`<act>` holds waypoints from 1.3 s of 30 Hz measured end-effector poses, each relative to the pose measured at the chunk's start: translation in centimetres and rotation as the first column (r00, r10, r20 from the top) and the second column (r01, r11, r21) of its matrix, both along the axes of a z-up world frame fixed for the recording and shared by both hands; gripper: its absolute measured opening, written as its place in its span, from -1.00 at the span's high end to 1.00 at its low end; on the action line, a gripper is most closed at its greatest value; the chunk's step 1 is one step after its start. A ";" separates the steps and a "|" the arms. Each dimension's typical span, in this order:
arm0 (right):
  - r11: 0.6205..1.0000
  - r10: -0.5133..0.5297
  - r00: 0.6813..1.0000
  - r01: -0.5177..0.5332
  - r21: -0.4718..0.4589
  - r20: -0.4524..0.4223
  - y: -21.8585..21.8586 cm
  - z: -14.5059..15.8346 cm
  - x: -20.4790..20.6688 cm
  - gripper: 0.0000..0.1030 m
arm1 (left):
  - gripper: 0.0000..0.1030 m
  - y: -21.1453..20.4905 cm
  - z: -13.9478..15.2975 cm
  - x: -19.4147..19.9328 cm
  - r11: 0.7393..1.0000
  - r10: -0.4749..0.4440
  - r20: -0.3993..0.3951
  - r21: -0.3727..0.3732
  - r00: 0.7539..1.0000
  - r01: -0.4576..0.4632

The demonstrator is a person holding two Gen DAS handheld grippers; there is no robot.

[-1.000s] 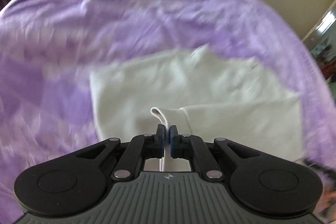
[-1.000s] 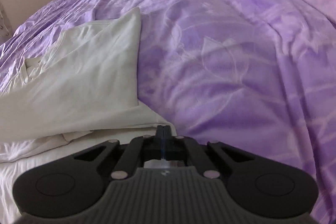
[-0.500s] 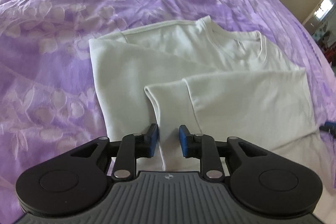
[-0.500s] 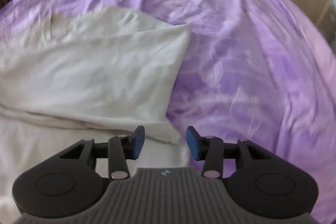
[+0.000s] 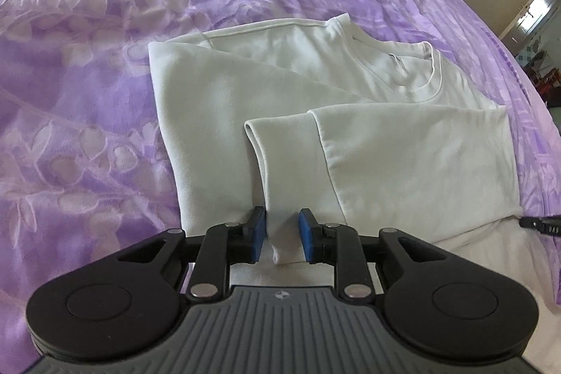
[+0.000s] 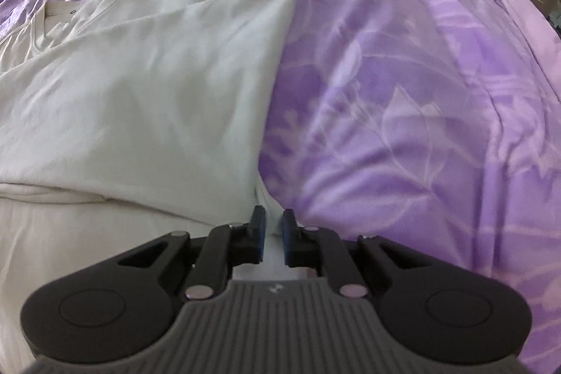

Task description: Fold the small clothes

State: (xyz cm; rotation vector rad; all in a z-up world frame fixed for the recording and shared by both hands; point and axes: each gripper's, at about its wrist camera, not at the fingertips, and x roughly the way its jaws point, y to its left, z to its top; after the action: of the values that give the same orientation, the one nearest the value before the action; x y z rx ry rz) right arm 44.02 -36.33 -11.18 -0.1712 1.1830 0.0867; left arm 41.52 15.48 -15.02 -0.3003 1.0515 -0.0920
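Observation:
A white long-sleeved shirt [image 5: 245, 86] lies face up on the purple bedspread [image 5: 87, 128], both sides folded in. Its left sleeve cuff [image 5: 280, 142] rests flat on the body. My left gripper [image 5: 282, 230] stands open over that sleeve, which runs loosely between the blue pads. In the right wrist view the shirt [image 6: 157, 93] fills the left half. My right gripper [image 6: 272, 226] sits at the shirt's right edge, its jaws drawn nearly together on a small raised fold of the white cloth.
The purple bedspread [image 6: 403, 93] spreads wide to the right of the shirt and beyond its collar [image 5: 420, 68]. A dark tip of the other gripper [image 5: 541, 221] shows at the right edge of the left wrist view. A doorway [image 5: 536, 16] lies far right.
My left gripper, shut on the sleeve a second ago, opened and let it drop flat. My right gripper opened, shifted along the shirt's right edge and closed in on the cloth.

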 end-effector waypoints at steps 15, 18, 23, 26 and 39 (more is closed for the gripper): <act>0.953 -0.160 0.973 0.109 0.281 0.165 -1.1 5.4 3.0 0.45 | 0.47 1.8 2.7 1.3 0.998 0.070 0.095 -0.009 0.993 -0.070; 0.930 -0.201 0.967 0.137 0.340 0.160 -0.7 4.4 5.4 0.45 | 0.47 1.9 2.2 1.9 0.998 0.066 0.091 -0.021 0.994 -0.064; 0.888 -0.292 0.950 0.227 0.400 0.110 -1.6 1.9 9.0 0.42 | 0.47 1.5 0.9 2.4 0.999 0.039 0.079 -0.016 0.996 -0.037; 0.870 -0.287 0.958 0.246 0.428 0.031 -1.9 0.4 11.4 1.00 | 0.47 1.2 0.5 2.6 0.999 0.032 0.086 -0.024 0.996 -0.030; 0.922 -0.228 0.970 0.188 0.337 0.083 -2.6 1.3 11.0 0.46 | 0.51 0.0 0.0 2.3 0.999 -0.011 0.086 0.037 0.996 0.007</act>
State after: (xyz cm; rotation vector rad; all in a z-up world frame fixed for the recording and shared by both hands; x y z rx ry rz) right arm 54.99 -38.94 -9.93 0.2408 1.0425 0.0826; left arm 43.81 15.48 -15.00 -0.2561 0.9676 -0.0930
